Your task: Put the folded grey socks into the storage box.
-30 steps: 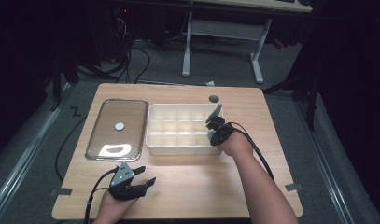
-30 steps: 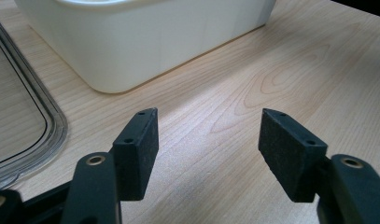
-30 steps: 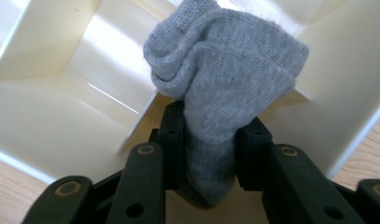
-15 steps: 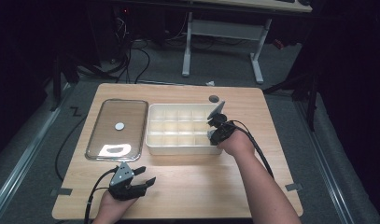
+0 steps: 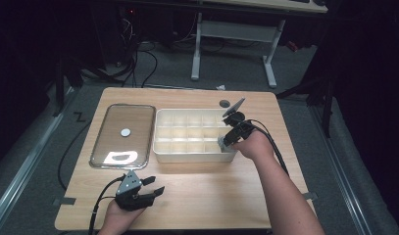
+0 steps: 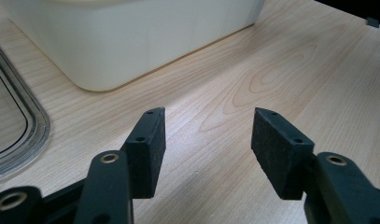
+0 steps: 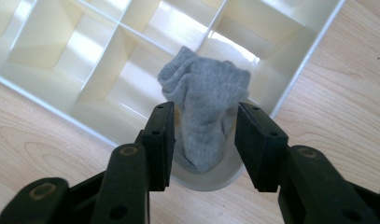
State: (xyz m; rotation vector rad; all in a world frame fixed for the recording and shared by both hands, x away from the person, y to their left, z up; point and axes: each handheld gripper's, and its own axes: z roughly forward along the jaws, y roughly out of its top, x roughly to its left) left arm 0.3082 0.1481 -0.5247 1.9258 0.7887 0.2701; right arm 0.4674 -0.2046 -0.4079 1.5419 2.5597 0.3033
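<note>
A bunched grey sock [image 7: 204, 93] sits in the front right corner cell of the cream divided tray [image 7: 309, 56], sticking up out of it. My right gripper [image 7: 204, 140] hangs just above that corner with a jaw on each side of the sock. The jaws have just been closing a little after opening, and the pads do not visibly squeeze the sock. In the high view the right gripper [image 5: 225, 142] is at the tray's [image 5: 187, 156] right front corner with the sock [image 5: 220, 143] under it. My left gripper [image 5: 155, 185] rests near the table's front edge. Its jaws [image 6: 208, 135] are open, have just been closing slightly, and hold nothing.
A clear lid [image 5: 123, 147] with a white round knob [image 5: 125, 131] lies left of the tray, and its rim [image 6: 15, 140] is close to the left gripper. A small dark disc [image 5: 224, 103] lies behind the tray. Bare wooden table [image 5: 226, 196] runs along the front.
The right gripper has risen a little above the tray's front right corner. The left gripper has stayed where it was.
</note>
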